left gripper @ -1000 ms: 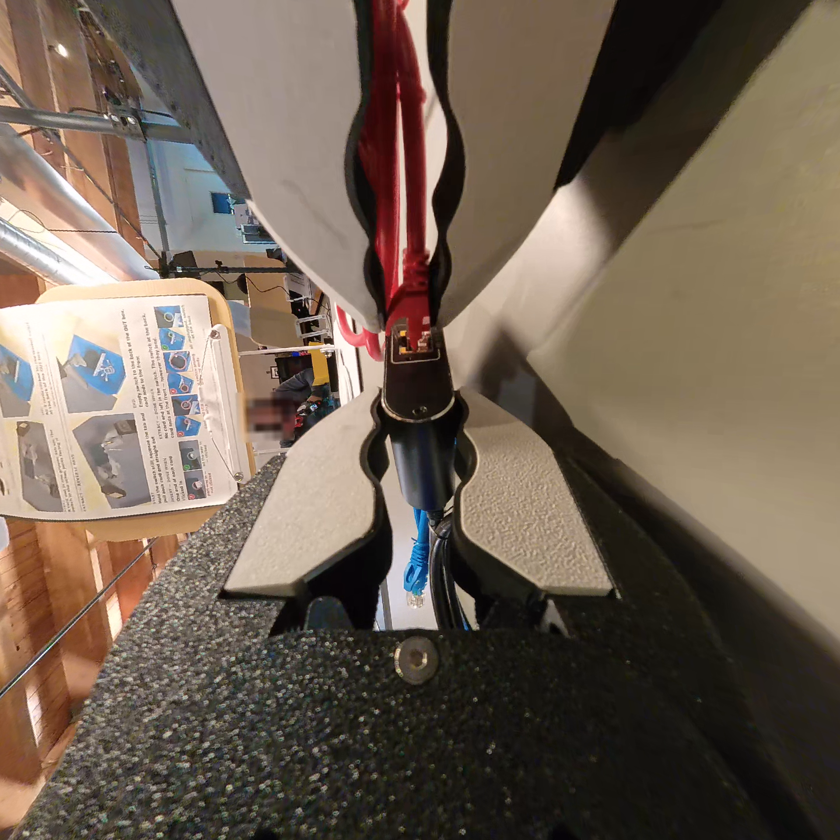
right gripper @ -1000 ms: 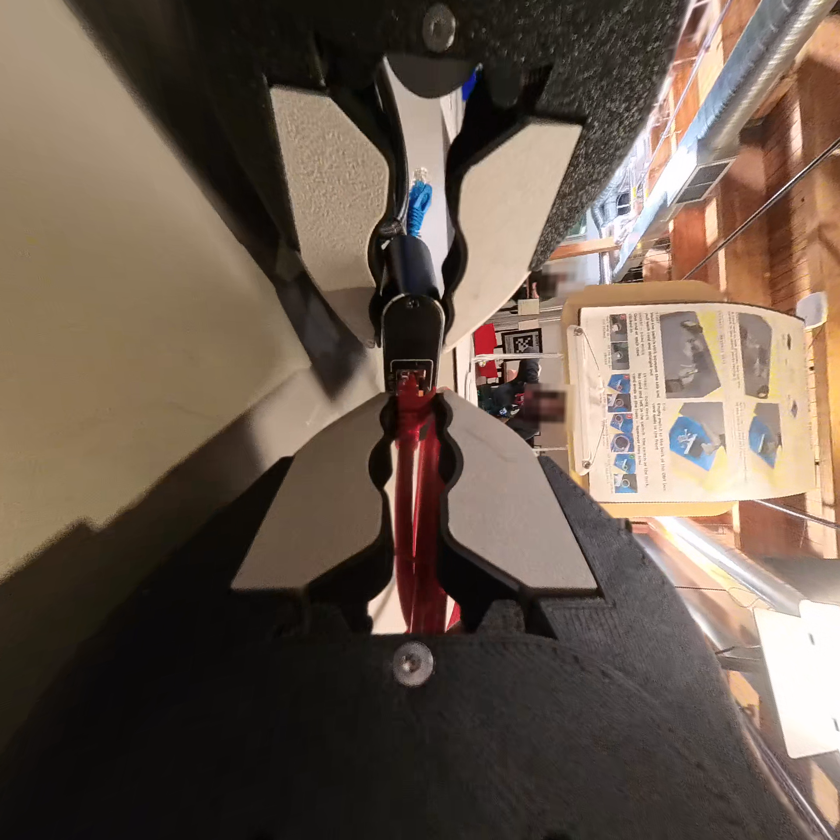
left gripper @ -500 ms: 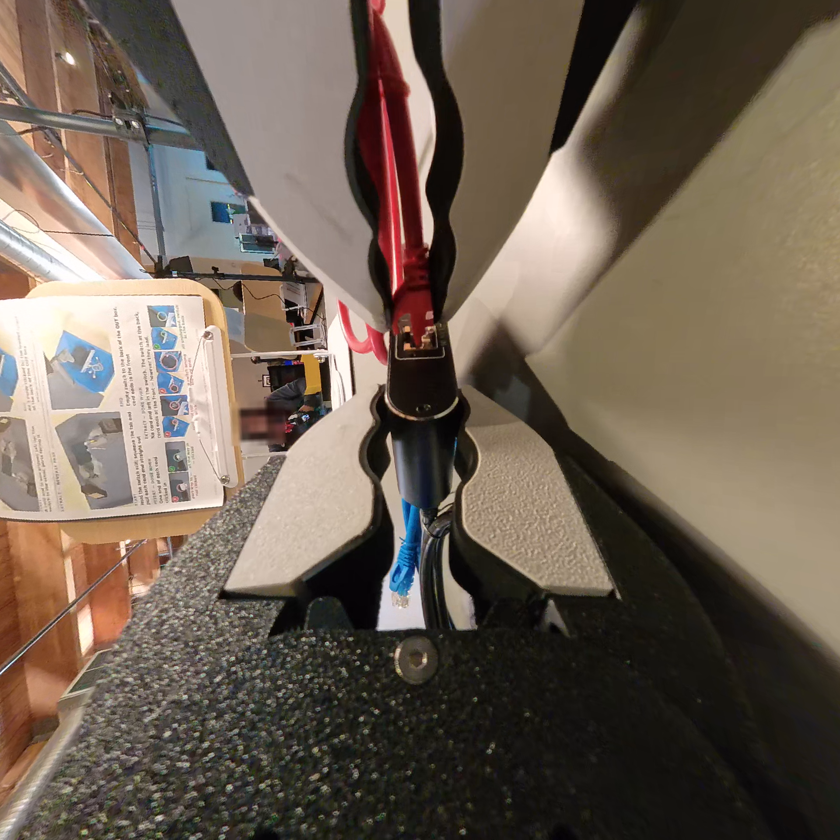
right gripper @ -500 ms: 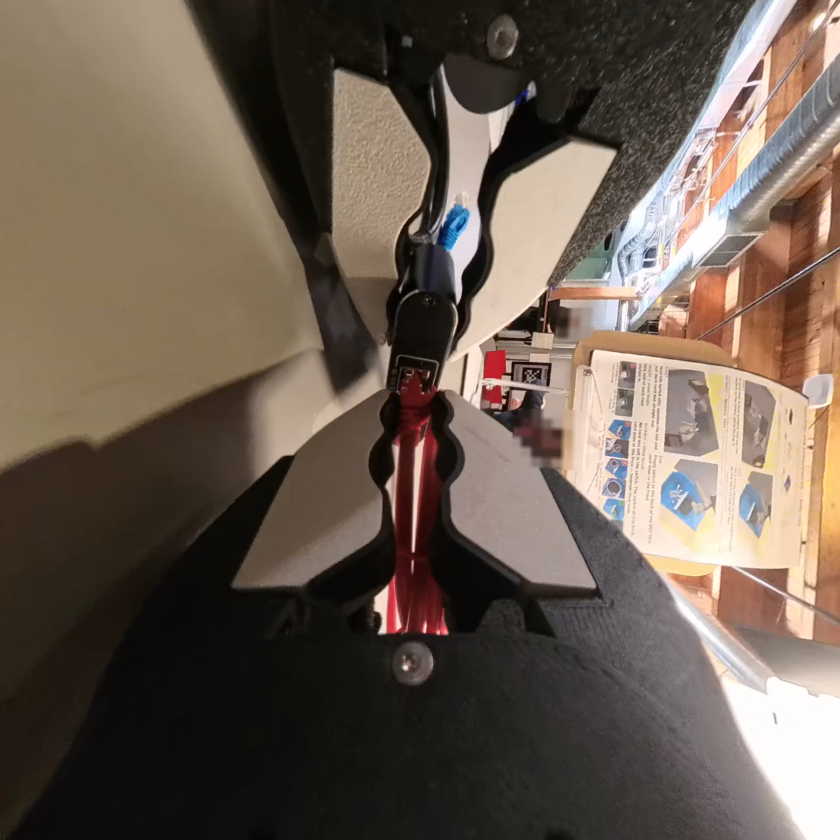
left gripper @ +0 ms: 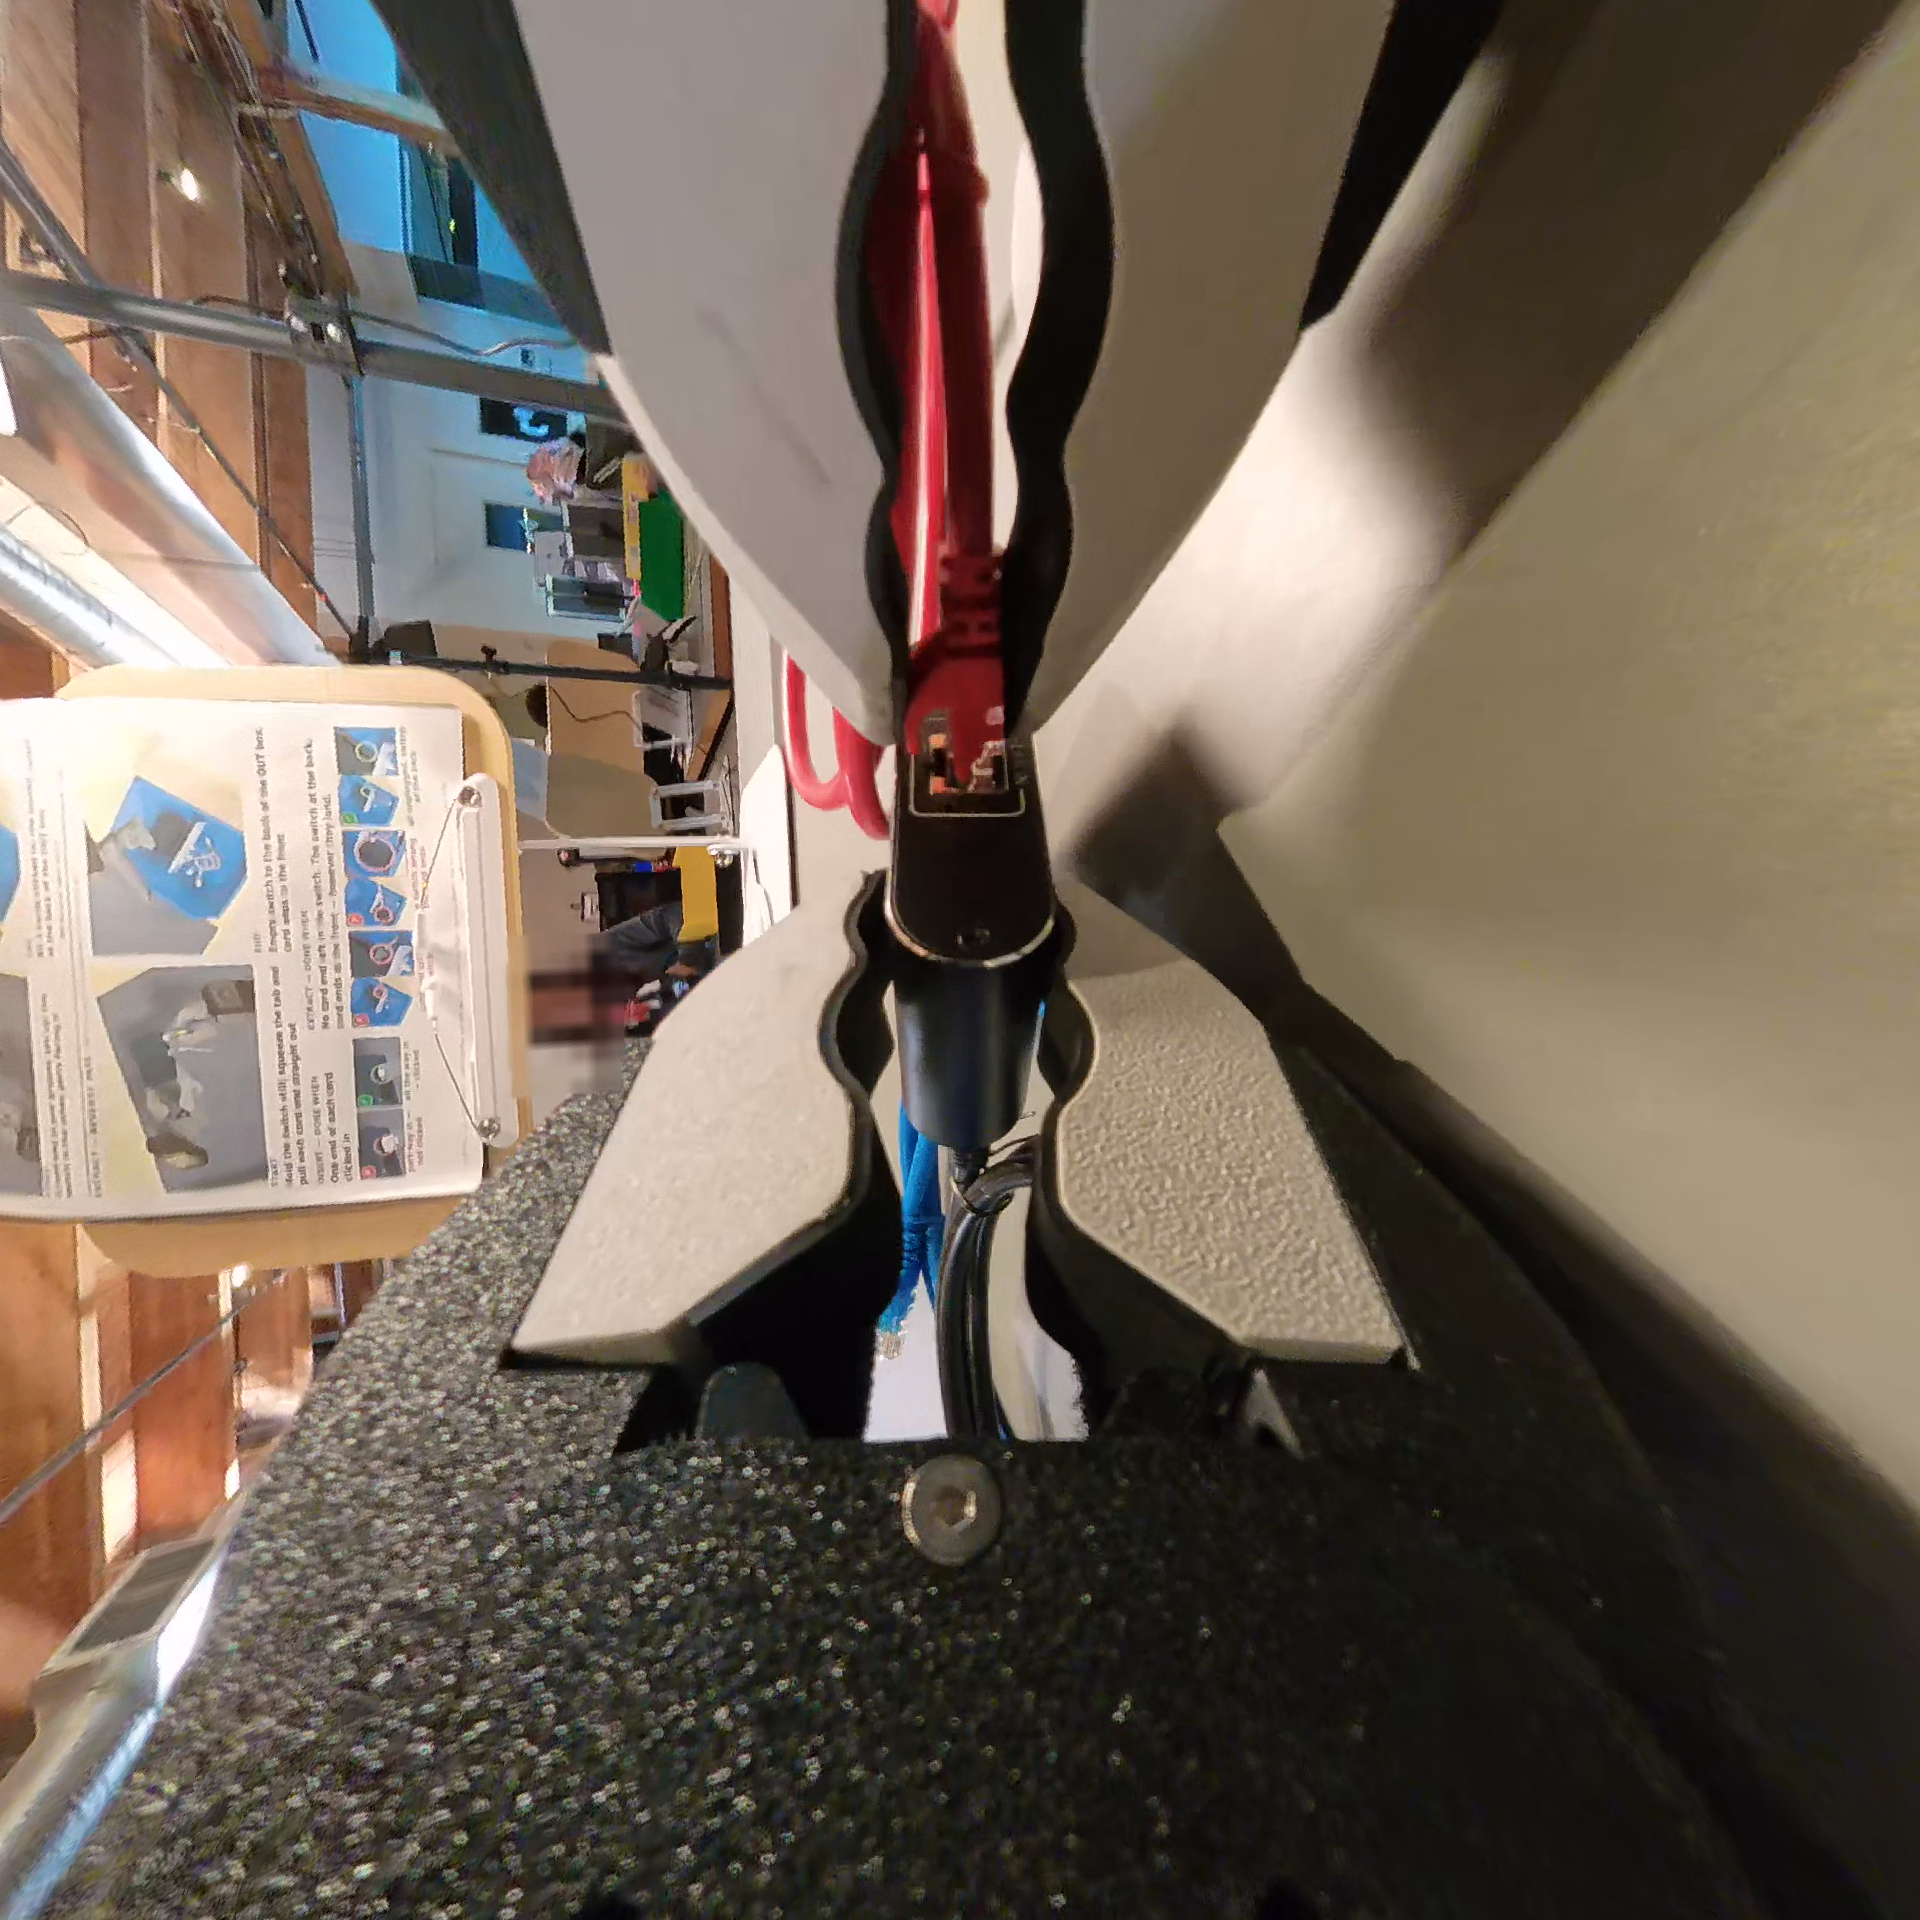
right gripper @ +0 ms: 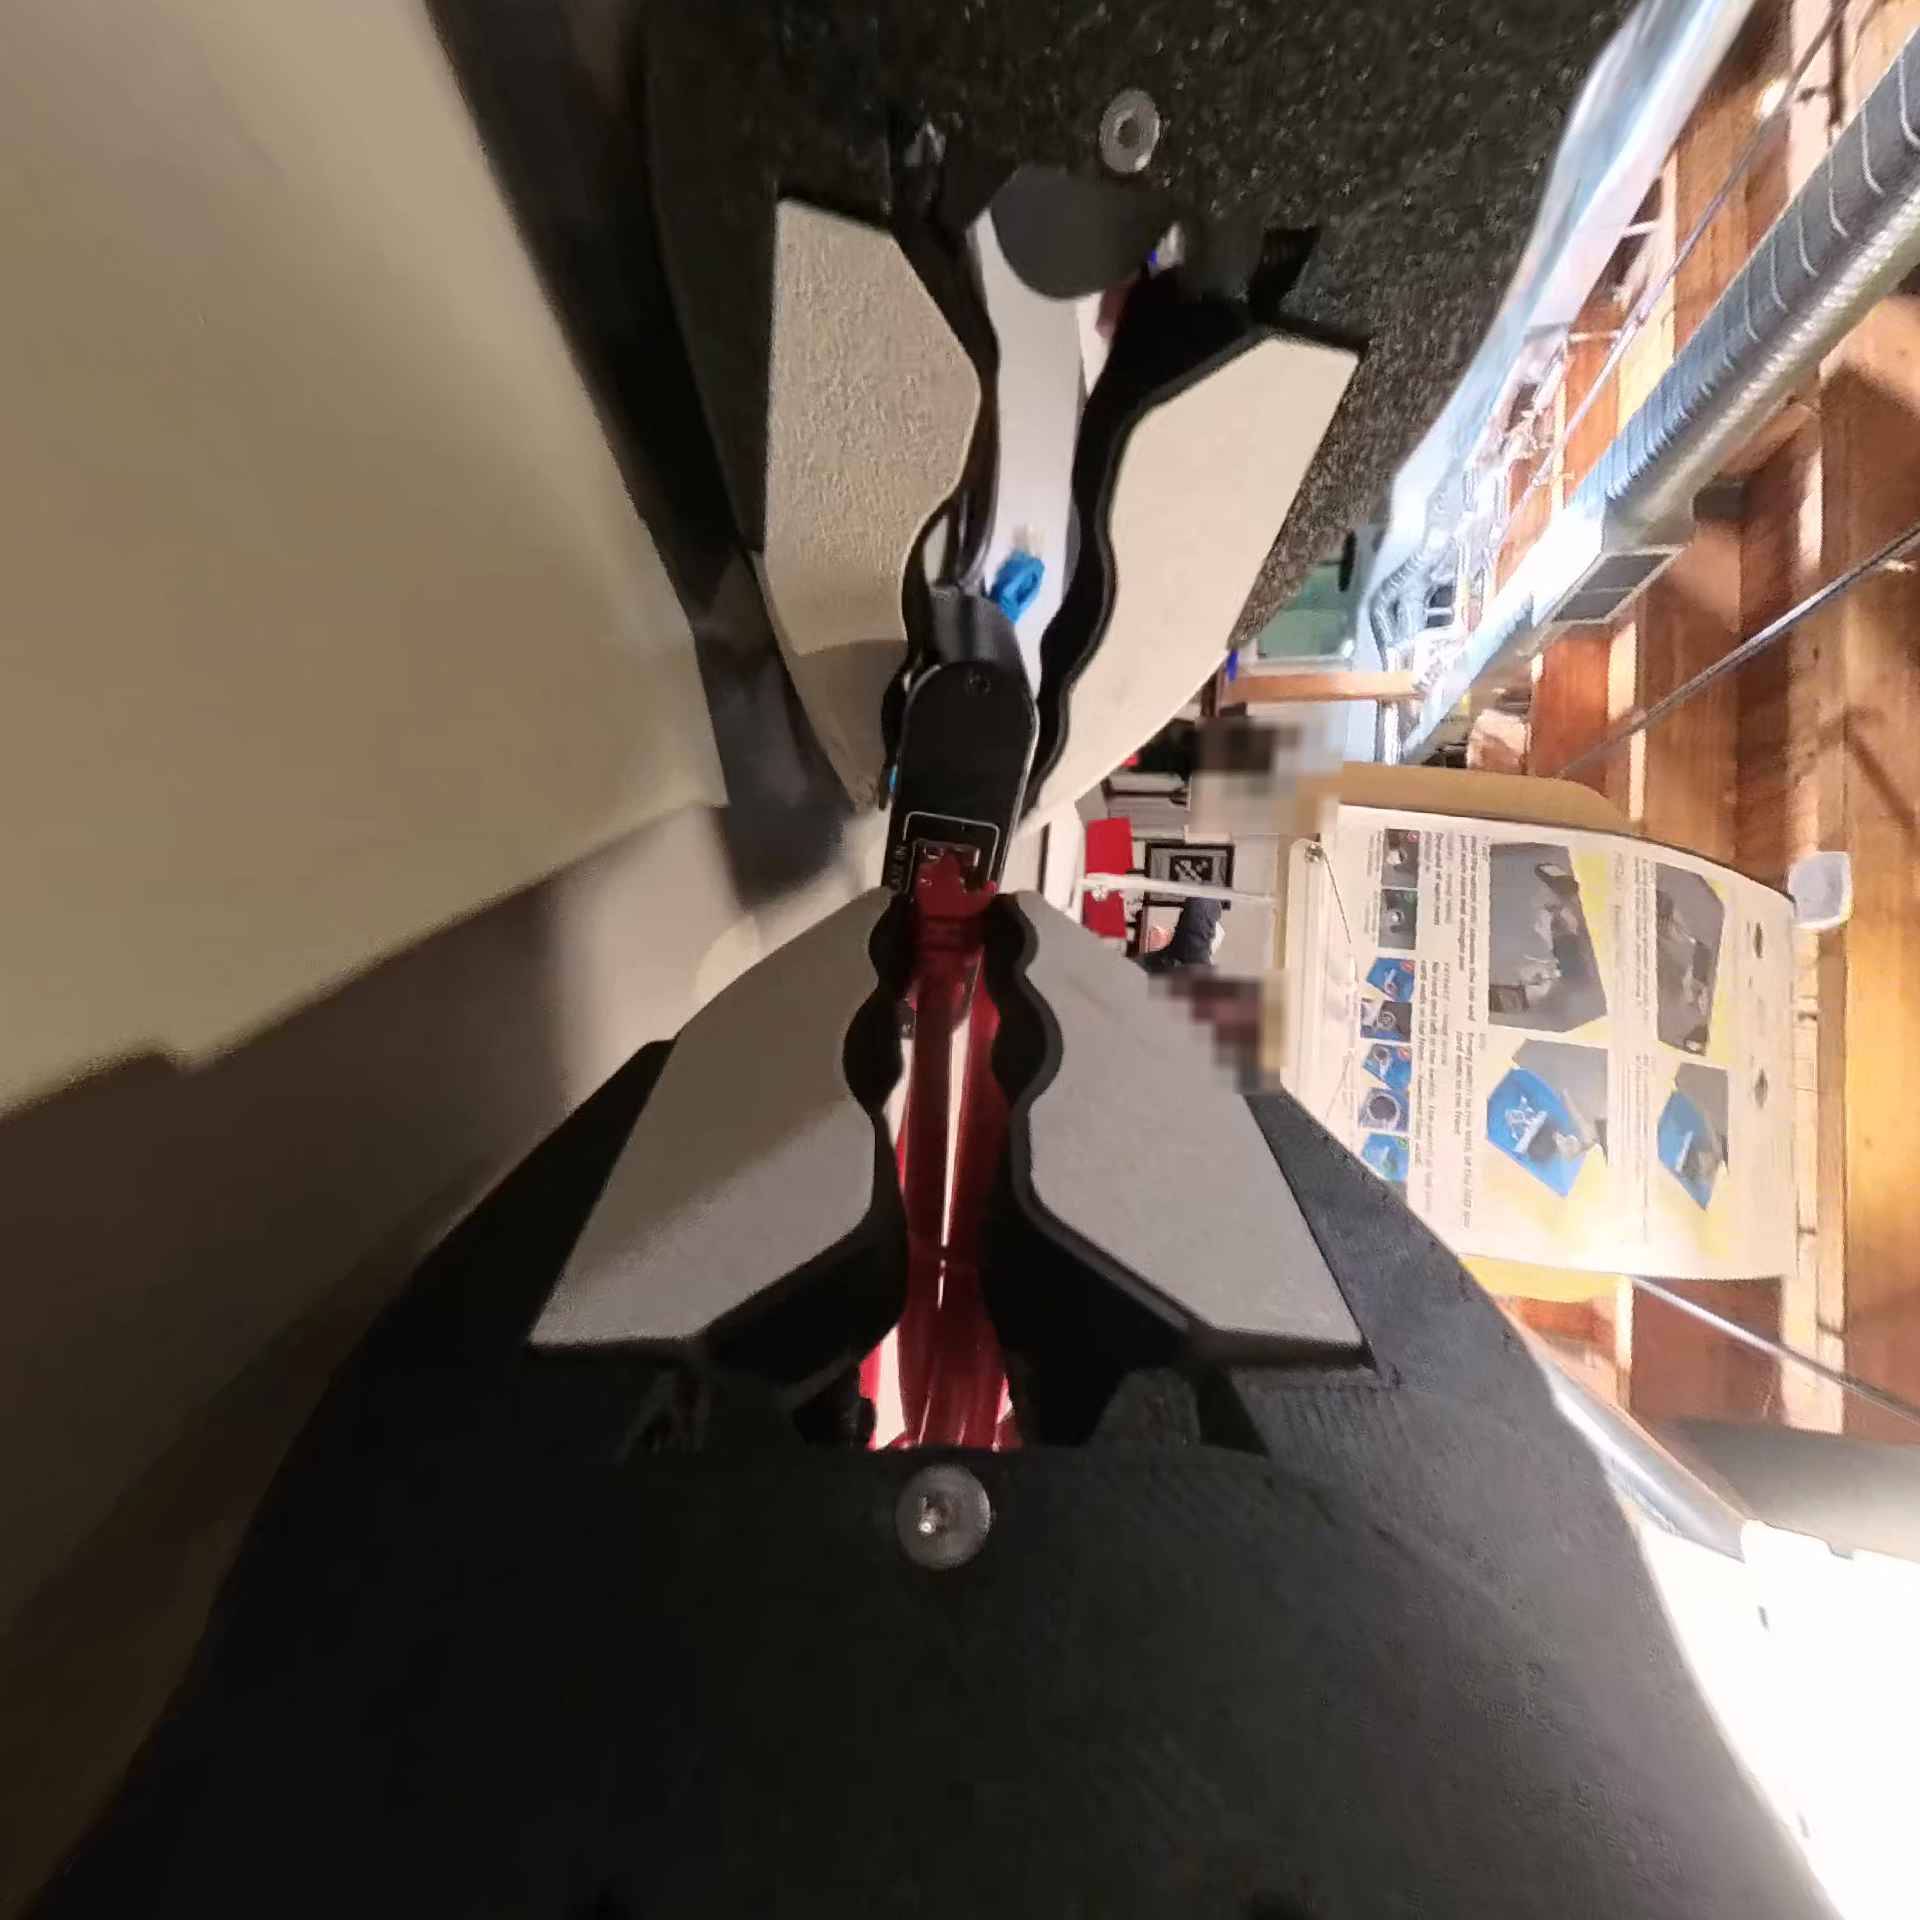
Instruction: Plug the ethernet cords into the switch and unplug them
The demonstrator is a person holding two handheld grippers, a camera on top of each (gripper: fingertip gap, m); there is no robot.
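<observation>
**Switch held nose to nose with red cord, plug seated in port**

The switch [left gripper: 971, 883] is a small black unit with a rounded end, a single screw on that end and a metal-framed port on the opposite face. It is carried clear of any bench, in the air between the two grippers. The left gripper [left gripper: 961, 1023] has its fingers [left gripper: 1195, 1143] closed narrowly on the switch's black rear collar. The right gripper [right gripper: 945, 935] faces it tip to tip, its fingers [right gripper: 1132, 1122] pinched on the red ethernet cord [right gripper: 951, 1091] just behind the plug.

The red plug [left gripper: 961, 717] sits in the port, with its ribbed boot running back between the right gripper's pads. Whether the latch is fully home cannot be told.

Count of items:
- One switch; one port visible
- One red cord, folded into several strands, with a loop [left gripper: 821, 748] hanging beside the right gripper
- One blue ethernet cord [left gripper: 914, 1216], its clear plug hanging free behind the switch, between the left gripper's fingers
- One black cable [left gripper: 966, 1299] leaving the switch's rear
- Two grippers, both grey-padded on black speckled bodies

Beyond them stands one printed instruction sheet [left gripper: 239, 935] clipped to a pale wooden board [left gripper: 499, 727], and a beige panel [left gripper: 1610, 727] runs along one side
</observation>
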